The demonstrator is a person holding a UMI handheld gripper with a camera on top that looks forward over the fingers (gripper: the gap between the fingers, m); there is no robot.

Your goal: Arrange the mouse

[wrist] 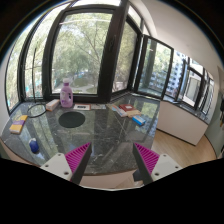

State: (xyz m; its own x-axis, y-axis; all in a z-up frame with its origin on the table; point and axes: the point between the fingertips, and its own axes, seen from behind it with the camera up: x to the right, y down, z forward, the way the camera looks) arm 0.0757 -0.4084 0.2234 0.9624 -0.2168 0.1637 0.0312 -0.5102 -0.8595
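- Gripper view: the claw (113,160) shows 2 fingers standing apart with nothing between them; the left pad (78,155) and the right pad (146,158) are both magenta and ribbed; bare glass shows in the gap.
- Support: a glass table (105,130) lies under and ahead of the fingers; its top mirrors the windows.
- Ahead of the claw, slightly left: a round dark mat (71,118) lies flat on the glass; beyond it, at the far edge, stands a pink bottle (66,95).
- Left of the left finger: a small blue object (35,146) rests on the table, possibly the mouse, though its form cannot be told; farther left lies a yellow-and-blue item (19,124).
- Right of the claw and beyond: a small blue item (138,120) lies near the table's far right side.
- Background: large dark-framed windows (95,45) show green trees; 1 pane at right is swung open.
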